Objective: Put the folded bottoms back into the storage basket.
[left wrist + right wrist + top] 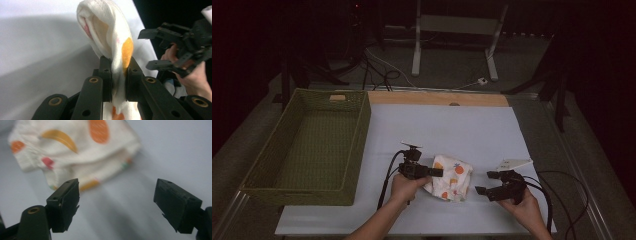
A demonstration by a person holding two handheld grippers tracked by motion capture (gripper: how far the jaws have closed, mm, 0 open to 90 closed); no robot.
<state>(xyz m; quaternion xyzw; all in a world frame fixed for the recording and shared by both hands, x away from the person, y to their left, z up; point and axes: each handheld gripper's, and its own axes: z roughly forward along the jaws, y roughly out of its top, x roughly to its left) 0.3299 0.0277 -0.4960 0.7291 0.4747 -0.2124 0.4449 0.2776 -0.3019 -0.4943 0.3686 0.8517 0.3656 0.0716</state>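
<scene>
Left gripper (117,75) pinches the folded fruit-print cloth (451,178) between its fingers; right gripper (116,202) is wide open, empty; carry to the basket (357,130) without loosening

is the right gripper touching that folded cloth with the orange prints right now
Apart. In the right gripper view the right gripper has its jaws wide open with bare white table between them, and the cloth lies beyond them.
</scene>
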